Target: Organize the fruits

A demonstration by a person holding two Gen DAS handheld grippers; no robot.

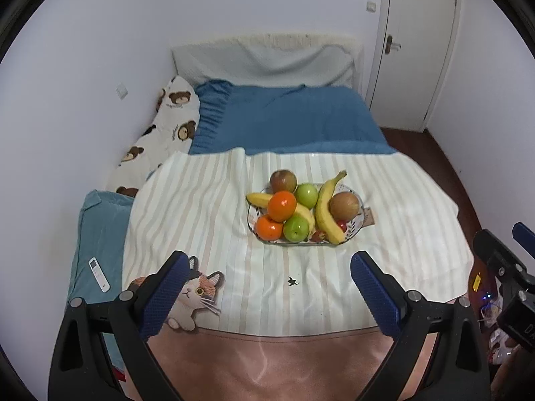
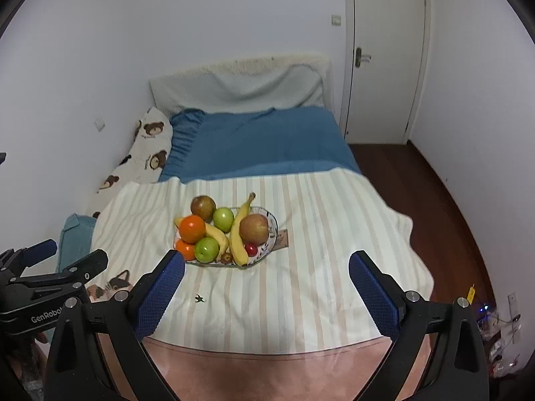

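A glass plate (image 1: 357,227) (image 2: 275,234) of fruit sits on a striped blanket on the bed. It holds two oranges (image 1: 282,205) (image 2: 192,229), two green apples (image 1: 296,228) (image 2: 207,249), two bananas (image 1: 326,214) (image 2: 238,234), two reddish-brown apples (image 1: 344,205) (image 2: 254,229) and small red fruits (image 1: 341,224) (image 2: 251,249). My left gripper (image 1: 271,267) hovers open, nearer than the plate, holding nothing. My right gripper (image 2: 267,267) is open too, just short of the plate and to its right. Each gripper shows at the edge of the other's view.
The striped blanket (image 1: 207,217) covers the near half of the bed, with a blue sheet (image 1: 294,117) beyond. A bear-print pillow (image 1: 167,127) lies along the left wall. A white remote (image 1: 99,274) rests on a teal cushion. A white door (image 2: 384,67) stands at the far right.
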